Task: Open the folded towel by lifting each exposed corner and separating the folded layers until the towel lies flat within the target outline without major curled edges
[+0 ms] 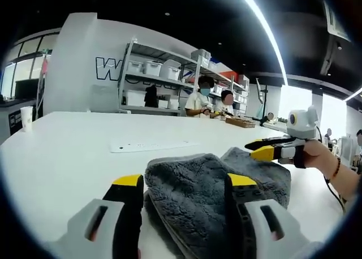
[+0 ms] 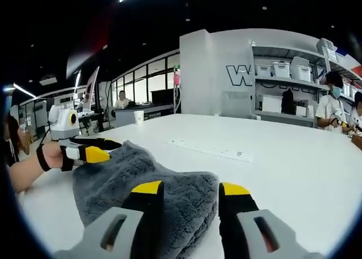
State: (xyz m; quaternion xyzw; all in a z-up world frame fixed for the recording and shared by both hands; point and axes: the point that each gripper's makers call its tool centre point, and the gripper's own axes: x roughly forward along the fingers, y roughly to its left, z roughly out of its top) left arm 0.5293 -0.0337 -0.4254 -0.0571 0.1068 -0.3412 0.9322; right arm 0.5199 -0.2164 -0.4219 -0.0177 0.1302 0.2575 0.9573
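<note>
On the white table (image 1: 68,157), the folded grey towel (image 1: 209,197) is bracketed by both grippers: left gripper (image 1: 184,182) and right gripper (image 2: 184,188) are held with fingers spread over opposite edges, apparently positioned for layers to be lifted.

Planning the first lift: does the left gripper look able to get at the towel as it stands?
Probably yes. The left gripper is open with the grey towel lying right between its jaws on the white table. Nothing sits in front of it; the right gripper is off at the towel's far edge.
</note>
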